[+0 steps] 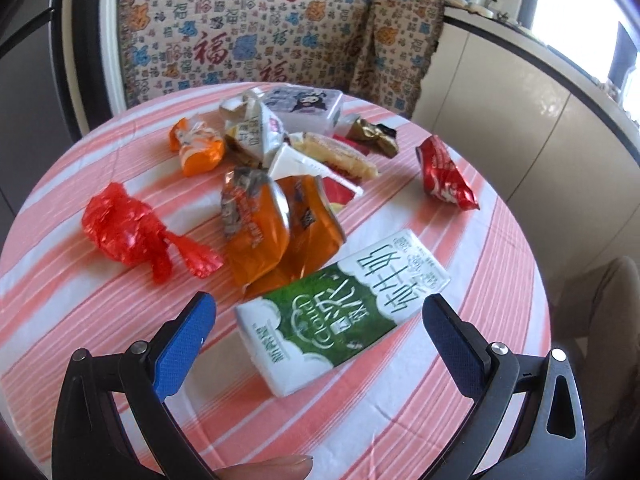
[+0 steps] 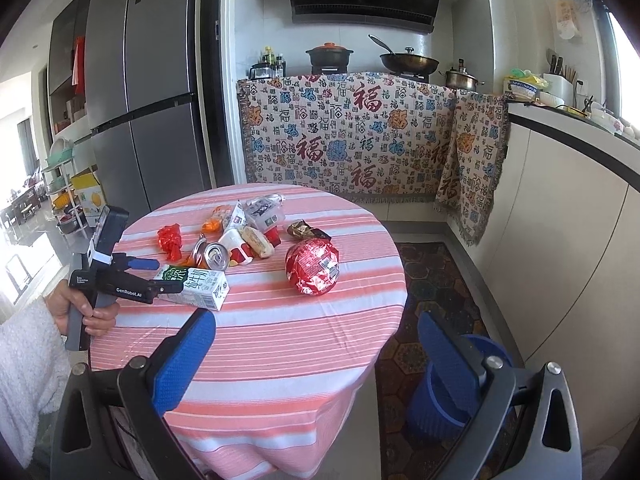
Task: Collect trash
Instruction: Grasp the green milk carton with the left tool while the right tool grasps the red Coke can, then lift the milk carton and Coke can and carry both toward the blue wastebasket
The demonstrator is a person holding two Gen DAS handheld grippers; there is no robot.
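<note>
Trash lies on a round table with a pink striped cloth (image 1: 80, 320) (image 2: 280, 360). A green and white milk carton (image 1: 340, 312) (image 2: 196, 284) lies flat near the table's front left. My left gripper (image 1: 320, 316) (image 2: 156, 276) is open, its blue fingers on either side of the carton, apart from it. Behind it lie a crushed orange can (image 1: 276, 228) (image 2: 212, 256), a red cellophane wrapper (image 1: 128, 232) (image 2: 170, 240) and a red foil bag (image 1: 444, 176) (image 2: 314, 266). My right gripper (image 2: 316, 344) is open and empty above the table's near edge.
More wrappers, a bread piece (image 1: 340, 156) and a small white box (image 1: 308, 106) are piled at the table's far side. A blue bin (image 2: 452, 396) stands on the floor at the right of the table. Counters with a patterned cloth (image 2: 360, 136) stand behind.
</note>
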